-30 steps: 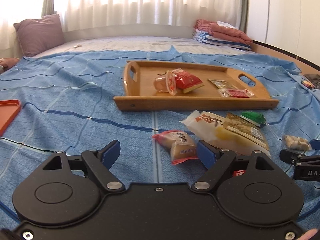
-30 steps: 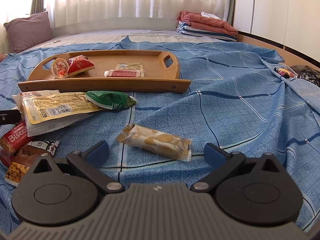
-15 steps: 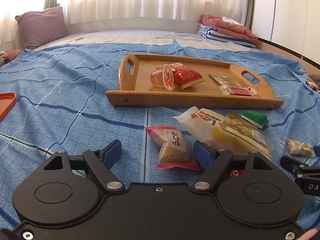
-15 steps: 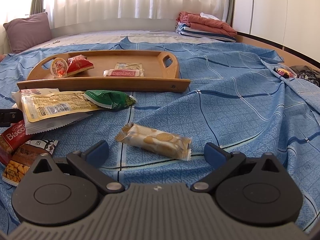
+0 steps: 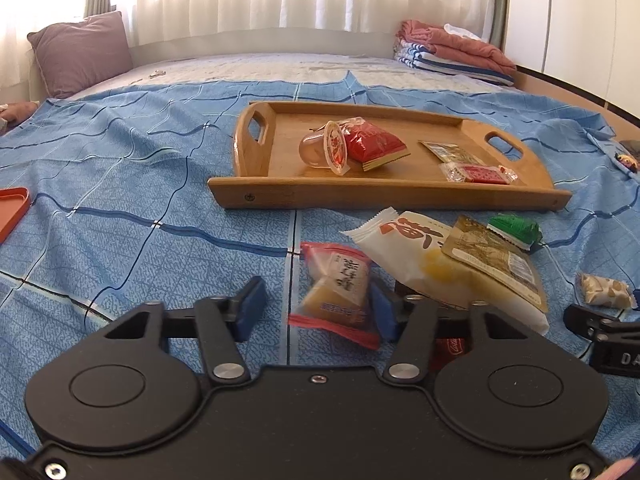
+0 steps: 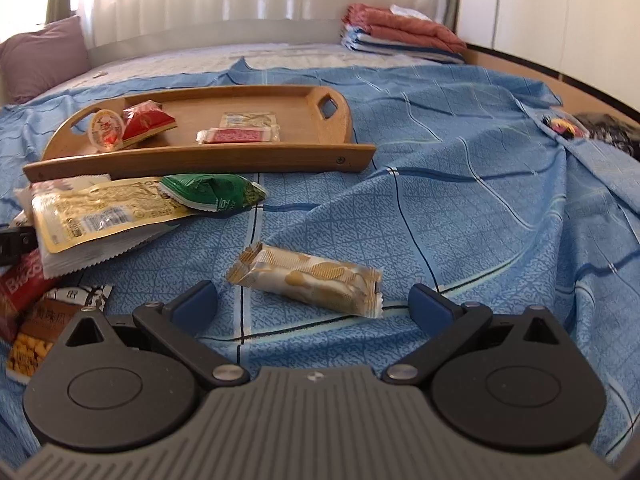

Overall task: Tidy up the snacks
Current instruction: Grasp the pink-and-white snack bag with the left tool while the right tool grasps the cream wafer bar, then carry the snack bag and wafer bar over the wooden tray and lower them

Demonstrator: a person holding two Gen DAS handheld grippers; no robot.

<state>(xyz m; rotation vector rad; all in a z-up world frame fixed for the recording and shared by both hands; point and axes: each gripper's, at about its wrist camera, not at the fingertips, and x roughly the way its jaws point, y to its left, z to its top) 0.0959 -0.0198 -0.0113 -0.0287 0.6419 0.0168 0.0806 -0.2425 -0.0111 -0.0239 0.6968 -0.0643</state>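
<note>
A wooden tray (image 5: 280, 196) (image 6: 200, 160) on the blue bedsheet holds a jelly cup (image 5: 322, 150), a red packet (image 5: 374, 146) and two flat packets. My left gripper (image 5: 318, 310) is open, its fingers on either side of a red-edged cake packet (image 5: 338, 288), right pad close to it. A white bag (image 5: 420, 256), a gold packet (image 5: 494, 258) and a green packet (image 5: 516, 230) lie to its right. My right gripper (image 6: 314, 306) is open just before a beige biscuit packet (image 6: 308, 280).
An orange tray's corner (image 5: 12, 210) lies at the left. A purple pillow (image 5: 80, 52) and folded blankets (image 5: 452, 50) are at the back. A red biscuit packet (image 6: 18, 290) and a peanut packet (image 6: 40, 328) lie near my right gripper's left finger.
My left gripper has moved forward and right, so the red-edged cake packet now sits between its fingers, and its jaws have narrowed. My right gripper has crept slightly towards the beige packet.
</note>
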